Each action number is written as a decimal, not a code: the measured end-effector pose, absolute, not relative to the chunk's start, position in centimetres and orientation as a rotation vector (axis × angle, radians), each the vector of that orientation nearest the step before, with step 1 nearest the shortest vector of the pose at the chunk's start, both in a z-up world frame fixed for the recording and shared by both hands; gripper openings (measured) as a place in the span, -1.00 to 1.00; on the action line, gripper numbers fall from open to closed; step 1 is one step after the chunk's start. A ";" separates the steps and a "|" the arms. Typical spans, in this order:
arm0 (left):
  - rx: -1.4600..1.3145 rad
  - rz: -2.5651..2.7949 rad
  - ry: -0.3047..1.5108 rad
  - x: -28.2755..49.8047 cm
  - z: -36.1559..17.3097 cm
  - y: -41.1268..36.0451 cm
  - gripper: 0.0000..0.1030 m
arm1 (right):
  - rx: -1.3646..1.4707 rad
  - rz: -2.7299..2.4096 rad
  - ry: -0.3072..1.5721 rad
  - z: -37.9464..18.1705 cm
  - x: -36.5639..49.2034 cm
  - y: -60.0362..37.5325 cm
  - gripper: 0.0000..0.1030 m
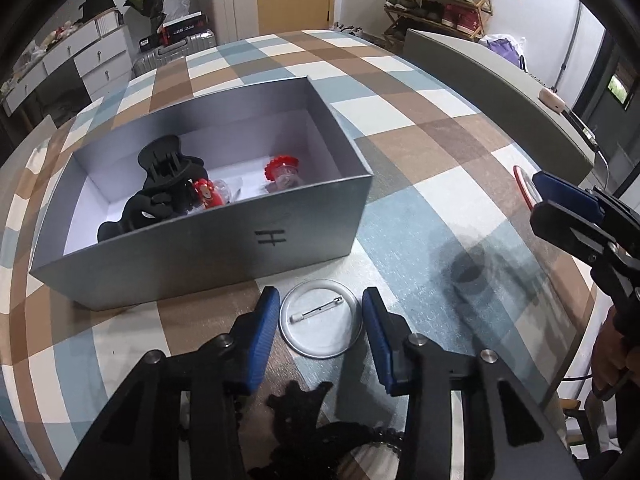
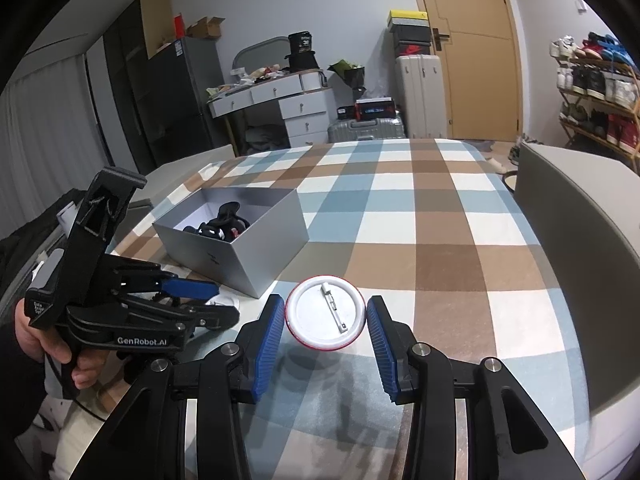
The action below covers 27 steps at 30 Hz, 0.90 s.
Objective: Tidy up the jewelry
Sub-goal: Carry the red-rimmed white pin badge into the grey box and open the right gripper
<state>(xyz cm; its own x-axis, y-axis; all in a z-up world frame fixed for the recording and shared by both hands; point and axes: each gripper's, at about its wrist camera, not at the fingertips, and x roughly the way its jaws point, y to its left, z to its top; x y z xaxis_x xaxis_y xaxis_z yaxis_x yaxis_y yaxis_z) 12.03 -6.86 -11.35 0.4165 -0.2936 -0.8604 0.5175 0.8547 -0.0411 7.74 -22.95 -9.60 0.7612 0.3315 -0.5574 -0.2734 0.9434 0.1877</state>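
Note:
A grey open box sits on the checked tablecloth and holds a black hair claw and red trinkets; it also shows in the right wrist view. A round pin badge lies face down on the cloth between the fingers of my open left gripper. My right gripper is shut on a second, red-rimmed pin badge, held above the cloth with its back showing. The right gripper shows in the left wrist view at the right edge. A black lacy item lies under the left gripper.
A grey chair back stands along the table's right side. Drawers, suitcases and a shoe rack stand beyond the table's far edge. The left gripper sits close to the box's near corner.

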 end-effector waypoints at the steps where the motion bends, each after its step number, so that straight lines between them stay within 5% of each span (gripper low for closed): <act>1: 0.242 -0.516 1.017 11.9 -11.2 -6.9 -0.29 | 0.096 0.330 0.623 -9.5 7.7 -22.9 -0.19; 27: -0.018 -0.323 0.656 10.0 -0.8 2.0 -0.29 | 0.140 0.532 0.539 -3.1 9.3 -17.4 -0.19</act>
